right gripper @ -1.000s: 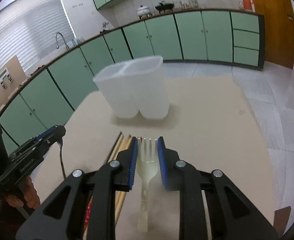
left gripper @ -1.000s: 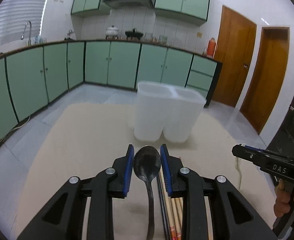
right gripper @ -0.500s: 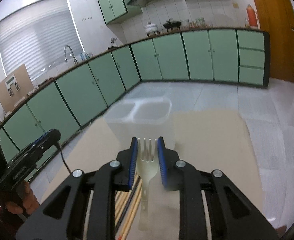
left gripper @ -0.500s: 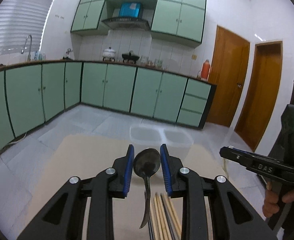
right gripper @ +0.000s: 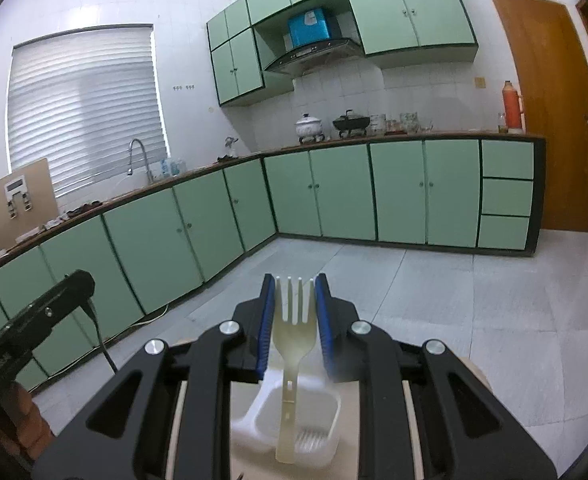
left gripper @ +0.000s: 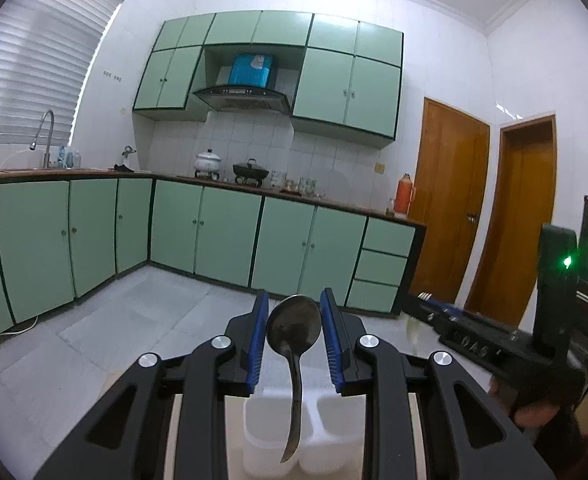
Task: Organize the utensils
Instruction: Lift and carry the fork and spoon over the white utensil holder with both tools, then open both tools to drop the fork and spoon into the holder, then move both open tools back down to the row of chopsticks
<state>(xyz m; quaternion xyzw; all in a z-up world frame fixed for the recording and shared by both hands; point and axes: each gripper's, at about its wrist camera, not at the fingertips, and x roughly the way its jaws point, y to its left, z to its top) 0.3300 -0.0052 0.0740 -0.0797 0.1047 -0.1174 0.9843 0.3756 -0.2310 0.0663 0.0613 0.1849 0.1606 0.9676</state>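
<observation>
Spoon (left gripper: pixel 293 325) | bowl between left hand-held gripper (left gripper: pixel 294 338) pads | handle hanging down

You are working in a domestic kitchen. Pale green base cabinets (left gripper: pixel 230 232) run in an L under a dark wooden counter (right gripper: pixel 434 135), with matching wall cabinets (left gripper: pixel 350 84) above. A range hood (left gripper: pixel 243 96) hangs over a white lidded pot (left gripper: pixel 208 160) and a black pan (left gripper: pixel 251 169) against a white tiled wall. A sink tap (right gripper: pixel 138 156) stands below a window blind (right gripper: pixel 82 108). An orange flask (right gripper: pixel 512 106) sits at the counter's end, beside wooden doors (left gripper: pixel 450 204). The floor is pale tile (right gripper: pixel 434 292).
</observation>
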